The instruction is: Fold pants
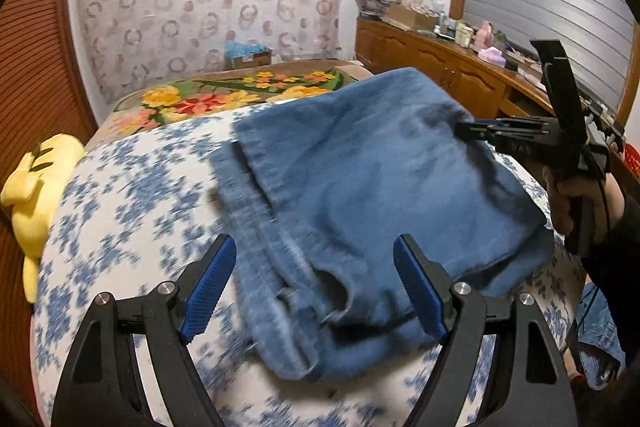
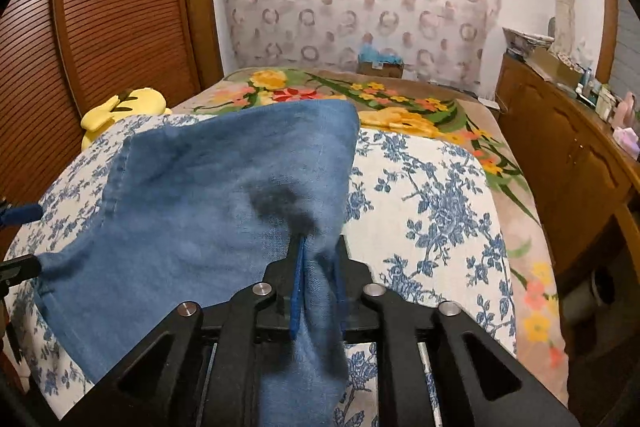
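Denim pants [image 1: 360, 187], already doubled into a thick blue bundle, lie on the bed [image 1: 132, 195] over its blue-and-white floral cover, with the waistband end and a belt loop nearest the left wrist camera. The left gripper [image 1: 316, 287] hovers just above that near end with its blue pads spread wide on either side of the cloth, touching nothing and holding nothing. The right gripper [image 2: 318, 291] has a pinched ridge of denim between its narrow-set fingers; the fabric runs up from between the pads, so it looks gripped, though the jaws stand slightly apart and the hold may be light. In the left view the right gripper reaches in from the right side and lifts the far-right edge of the bundle, a hand [image 1: 576, 203] wrapped around its handle. Judging from this, the step in hand is carrying or settling a fold while one side is held. To do it well, the right gripper should keep the pinch firm enough that both layers travel together, and lay the edge flat without dragging the lower layers. The left gripper would best close on the waistband corner so the bundle stays square. A yellow plush toy [image 1: 40, 187] sits well apart at the left edge of the bed, out of the way.
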